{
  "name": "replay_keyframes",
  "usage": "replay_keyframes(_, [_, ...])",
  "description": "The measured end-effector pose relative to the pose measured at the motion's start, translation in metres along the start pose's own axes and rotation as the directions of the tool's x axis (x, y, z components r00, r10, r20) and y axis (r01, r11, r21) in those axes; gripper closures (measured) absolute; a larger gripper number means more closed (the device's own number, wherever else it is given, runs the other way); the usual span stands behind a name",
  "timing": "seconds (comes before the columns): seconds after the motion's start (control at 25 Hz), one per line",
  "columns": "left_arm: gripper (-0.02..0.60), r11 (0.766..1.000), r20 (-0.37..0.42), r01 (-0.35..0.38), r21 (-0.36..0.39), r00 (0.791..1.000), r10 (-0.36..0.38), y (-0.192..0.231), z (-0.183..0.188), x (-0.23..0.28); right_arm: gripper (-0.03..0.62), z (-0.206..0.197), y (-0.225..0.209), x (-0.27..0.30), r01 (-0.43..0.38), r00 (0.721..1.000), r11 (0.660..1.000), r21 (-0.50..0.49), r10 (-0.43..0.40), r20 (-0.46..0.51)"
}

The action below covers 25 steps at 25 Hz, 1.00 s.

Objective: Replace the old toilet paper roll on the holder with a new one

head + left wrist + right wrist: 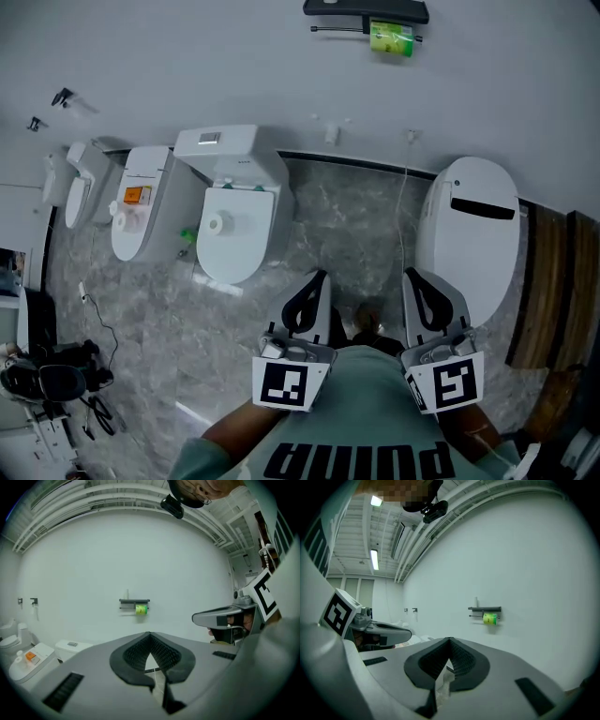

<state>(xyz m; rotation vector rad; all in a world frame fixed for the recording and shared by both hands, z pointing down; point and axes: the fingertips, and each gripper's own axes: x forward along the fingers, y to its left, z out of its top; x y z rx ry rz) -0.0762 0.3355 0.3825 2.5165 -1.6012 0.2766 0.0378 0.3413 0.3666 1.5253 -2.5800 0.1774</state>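
Observation:
A dark holder [366, 11] is fixed high on the white wall, and a green-wrapped roll [391, 39] hangs on its bar. A white toilet paper roll [217, 223] lies on the lid of the middle toilet [234, 187]. Both grippers are held side by side near my chest, pointing at the wall, far from the holder. My left gripper [319, 275] [150, 633] is shut with nothing held. My right gripper [412, 274] [449, 639] is shut too, with only a pale sliver showing in its slit. The green roll [141, 610] [490, 618] shows small and distant in both gripper views.
A closed white toilet [469, 234] stands right of my grippers, and more toilets [141, 211] line the wall at left, one with an orange item [137, 195]. Wooden panels [553, 281] stand at far right. Cables and dark gear [56, 380] lie on the grey marble floor at lower left.

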Motion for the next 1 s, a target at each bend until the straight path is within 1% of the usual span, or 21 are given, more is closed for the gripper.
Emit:
replay_keyframes(0.16, [0.578,1.000,-0.007,-0.003,0.004,1.000,0.003,-0.009,-0.007,-0.007,0.586,-0.014,0.002,-0.008,-0.007,1.000,1.000,0.001,0.007,-0.017])
replay_keyframes(0.36, [0.577,1.000,-0.003,-0.007,0.006,1.000,0.007,-0.015,-0.014,-0.013,0.586,-0.019,0.003,-0.014,0.001,1.000,1.000,0.004,-0.001,-0.008])
replay_keyframes(0.72, [0.578,1.000,0.015,-0.015,0.012,1.000,0.015,-0.013,-0.012,-0.024,0.586,-0.017,0.006,-0.023,0.017,1.000,1.000,-0.003,-0.017,0.008])
replay_keyframes(1.0, [0.578,1.000,0.026,-0.013,0.010,1.000,0.013,-0.009,-0.009,-0.035,0.586,-0.014,0.019,-0.029,0.024,1.000,1.000,-0.004,-0.024,0.010])
